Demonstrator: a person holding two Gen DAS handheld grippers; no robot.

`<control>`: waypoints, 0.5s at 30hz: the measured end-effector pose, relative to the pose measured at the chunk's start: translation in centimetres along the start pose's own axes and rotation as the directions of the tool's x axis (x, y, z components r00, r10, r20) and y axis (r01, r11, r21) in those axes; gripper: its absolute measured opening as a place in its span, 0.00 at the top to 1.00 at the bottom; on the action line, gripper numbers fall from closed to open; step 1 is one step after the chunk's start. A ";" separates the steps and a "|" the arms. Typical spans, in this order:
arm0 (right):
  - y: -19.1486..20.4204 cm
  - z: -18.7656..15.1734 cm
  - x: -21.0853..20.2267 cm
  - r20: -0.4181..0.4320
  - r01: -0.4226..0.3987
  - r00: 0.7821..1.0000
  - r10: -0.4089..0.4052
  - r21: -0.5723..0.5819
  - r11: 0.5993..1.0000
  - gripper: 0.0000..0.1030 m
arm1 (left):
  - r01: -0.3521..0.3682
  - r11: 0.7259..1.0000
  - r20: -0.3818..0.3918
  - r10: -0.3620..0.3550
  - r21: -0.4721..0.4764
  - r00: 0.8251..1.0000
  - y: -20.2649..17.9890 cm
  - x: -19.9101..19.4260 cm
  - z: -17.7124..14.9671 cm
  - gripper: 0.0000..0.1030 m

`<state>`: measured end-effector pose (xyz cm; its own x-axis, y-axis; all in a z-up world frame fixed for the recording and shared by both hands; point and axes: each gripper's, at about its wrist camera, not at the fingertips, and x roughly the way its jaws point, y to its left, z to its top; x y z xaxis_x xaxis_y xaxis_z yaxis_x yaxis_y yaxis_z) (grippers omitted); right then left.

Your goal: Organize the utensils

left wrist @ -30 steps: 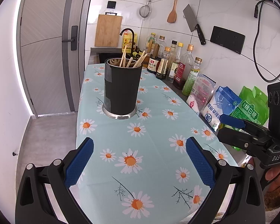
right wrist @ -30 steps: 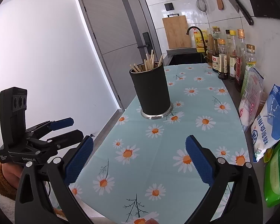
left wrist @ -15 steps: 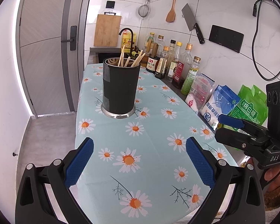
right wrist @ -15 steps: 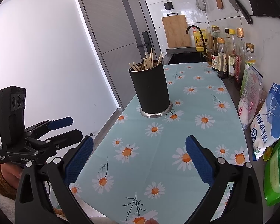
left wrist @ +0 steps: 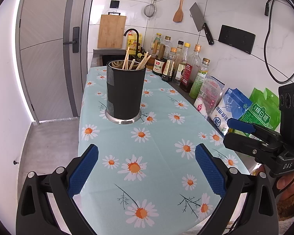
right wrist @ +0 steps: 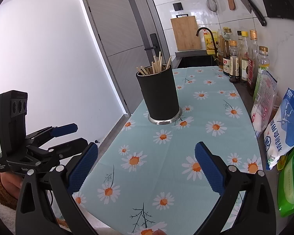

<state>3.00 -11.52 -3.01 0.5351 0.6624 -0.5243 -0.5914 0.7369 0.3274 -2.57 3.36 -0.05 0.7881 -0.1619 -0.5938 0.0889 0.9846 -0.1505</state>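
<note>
A black cylindrical utensil holder [left wrist: 125,94] with a steel base stands upright on the daisy-print tablecloth [left wrist: 158,156], holding several wooden chopsticks [left wrist: 136,61]. It also shows in the right wrist view [right wrist: 159,96] with the chopsticks [right wrist: 156,64] sticking out. My left gripper [left wrist: 147,168] is open and empty above the near end of the table, well short of the holder. My right gripper [right wrist: 146,166] is open and empty, also near the front edge. Each gripper shows in the other's view: the right gripper [left wrist: 243,131] and the left gripper [right wrist: 68,135].
Sauce and oil bottles [left wrist: 178,66] line the right wall. Bags of salt [left wrist: 231,109] and sugar [left wrist: 262,109] stand at the right edge. A sink with a black faucet [left wrist: 132,35] lies behind the table. A cleaver [left wrist: 200,22] and wooden spatula [left wrist: 179,5] hang on the wall. A grey door [left wrist: 47,45] is at left.
Both grippers have drifted back slightly from the holder and stayed open. Nothing on the table has moved.
</note>
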 end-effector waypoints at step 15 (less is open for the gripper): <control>-0.6 0.2 -0.1 0.002 -0.006 1.000 0.006 0.034 0.999 0.05 | 0.003 1.000 -0.009 -0.003 0.002 1.000 0.0 0.1 -0.1 0.06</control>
<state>3.49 -11.99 -3.01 0.5326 0.6674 -0.5206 -0.5737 0.7368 0.3577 -2.53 3.36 -0.15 0.7824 -0.1652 -0.6005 0.0924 0.9843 -0.1504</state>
